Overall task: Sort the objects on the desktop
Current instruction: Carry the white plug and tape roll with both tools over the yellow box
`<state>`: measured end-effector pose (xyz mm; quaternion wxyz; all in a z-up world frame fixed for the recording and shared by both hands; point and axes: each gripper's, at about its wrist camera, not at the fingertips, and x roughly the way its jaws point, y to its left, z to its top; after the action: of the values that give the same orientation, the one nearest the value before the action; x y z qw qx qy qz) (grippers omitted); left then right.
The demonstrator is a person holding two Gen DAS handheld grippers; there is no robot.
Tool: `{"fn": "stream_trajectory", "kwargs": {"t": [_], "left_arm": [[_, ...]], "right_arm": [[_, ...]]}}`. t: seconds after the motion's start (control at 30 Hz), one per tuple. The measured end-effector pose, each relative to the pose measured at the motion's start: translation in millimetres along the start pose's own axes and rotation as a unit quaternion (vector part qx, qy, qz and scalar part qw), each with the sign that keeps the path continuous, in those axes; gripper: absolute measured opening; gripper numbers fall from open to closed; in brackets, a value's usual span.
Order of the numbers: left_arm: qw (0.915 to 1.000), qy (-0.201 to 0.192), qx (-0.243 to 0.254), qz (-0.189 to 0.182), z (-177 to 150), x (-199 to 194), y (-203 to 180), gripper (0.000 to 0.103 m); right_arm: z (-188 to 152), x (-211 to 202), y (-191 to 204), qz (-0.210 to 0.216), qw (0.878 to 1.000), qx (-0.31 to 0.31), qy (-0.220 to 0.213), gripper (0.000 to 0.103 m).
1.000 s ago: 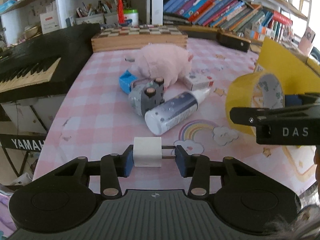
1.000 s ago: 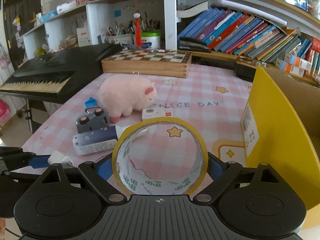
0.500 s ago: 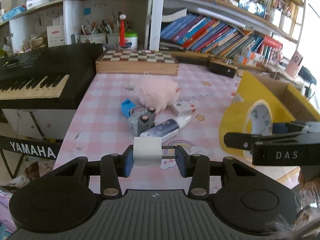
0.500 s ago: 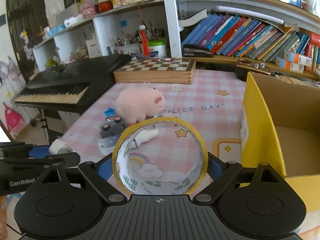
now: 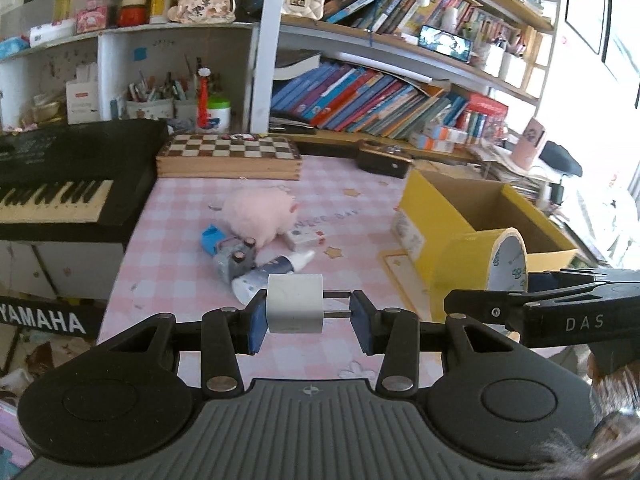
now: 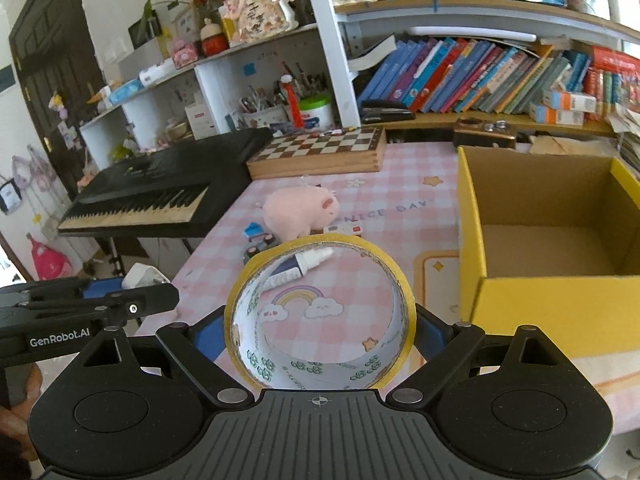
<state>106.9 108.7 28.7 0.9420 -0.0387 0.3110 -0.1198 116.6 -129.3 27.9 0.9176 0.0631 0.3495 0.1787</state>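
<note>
2 claws loaded: tape roll hides bottle base.

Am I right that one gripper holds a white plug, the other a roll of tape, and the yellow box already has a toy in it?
Not quite. The left gripper does hold the white plug and the right gripper the roll of tape, but the yellow box is empty; the right wrist view shows its bare floor.

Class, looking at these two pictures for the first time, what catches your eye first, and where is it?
The big yellow tape roll fills the right gripper, beside the open yellow cardboard box. The left gripper pinches a small white plug cube. A fluffy pink plush pig sits mid-table.
</note>
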Motion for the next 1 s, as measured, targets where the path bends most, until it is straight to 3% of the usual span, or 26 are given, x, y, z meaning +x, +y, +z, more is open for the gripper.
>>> {"fn": "stream_trajectory", "kwargs": {"t": [0.3, 1.0], "left_arm": [[0.9993, 0.007, -0.004, -0.037, -14.5, -16.0, -20.5, 0.040], [0.9898, 0.022, 0.087, -0.110, -28.6, -38.0, -93.1, 0.040]], "right_arm": [[-12.1, -33.7, -0.4, -0.022, 1.000, 0.003, 0.001, 0.093], [-51.9, -103.9, -34.8, -0.099, 0.993, 0.068, -0.017, 0.093]]}}
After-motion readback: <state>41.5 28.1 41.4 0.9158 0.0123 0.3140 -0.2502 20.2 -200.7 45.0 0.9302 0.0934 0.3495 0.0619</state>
